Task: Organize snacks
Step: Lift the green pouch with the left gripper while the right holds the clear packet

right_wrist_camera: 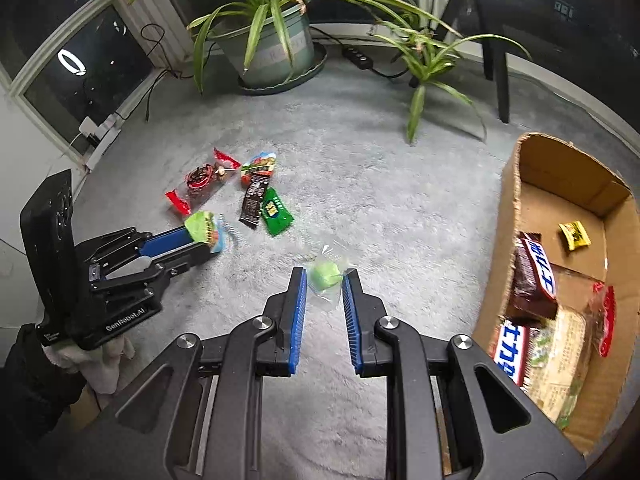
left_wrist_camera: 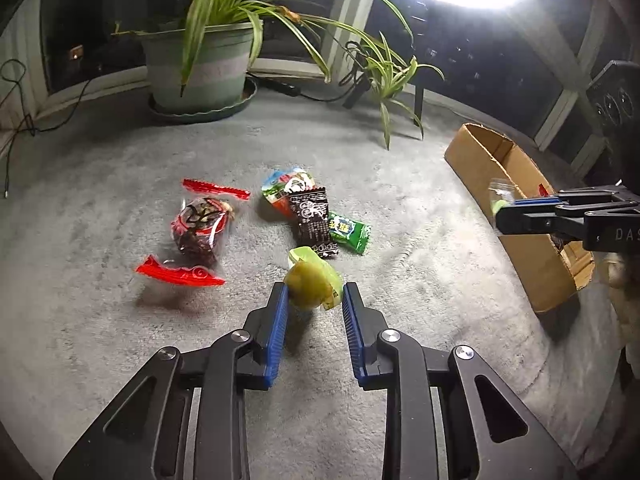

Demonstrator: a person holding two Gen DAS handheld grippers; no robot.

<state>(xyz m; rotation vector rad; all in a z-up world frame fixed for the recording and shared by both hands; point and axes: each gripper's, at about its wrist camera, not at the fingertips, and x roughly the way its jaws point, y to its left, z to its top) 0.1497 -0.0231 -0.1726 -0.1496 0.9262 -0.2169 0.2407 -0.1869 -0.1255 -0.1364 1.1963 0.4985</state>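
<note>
My left gripper (left_wrist_camera: 314, 292) is shut on a yellow-green wrapped snack (left_wrist_camera: 312, 286), held above the grey carpet; it also shows in the right wrist view (right_wrist_camera: 204, 230). My right gripper (right_wrist_camera: 325, 280) is shut on a small green candy in clear wrap (right_wrist_camera: 326, 276), and shows at the right of the left wrist view (left_wrist_camera: 500, 210) beside the cardboard box (left_wrist_camera: 480, 156). On the carpet lie a red-wrapped snack (left_wrist_camera: 198, 228), a colourful packet (left_wrist_camera: 286, 188), a black packet (left_wrist_camera: 314, 220) and a green packet (left_wrist_camera: 348, 232).
The cardboard box (right_wrist_camera: 516, 184) at the right holds chocolate bars (right_wrist_camera: 534, 276), a yellow candy (right_wrist_camera: 574, 234) and other packets. A potted plant (right_wrist_camera: 276, 48) stands at the back, with a power strip (right_wrist_camera: 358, 56) and cables. A dark chair leg (right_wrist_camera: 502, 88) is back right.
</note>
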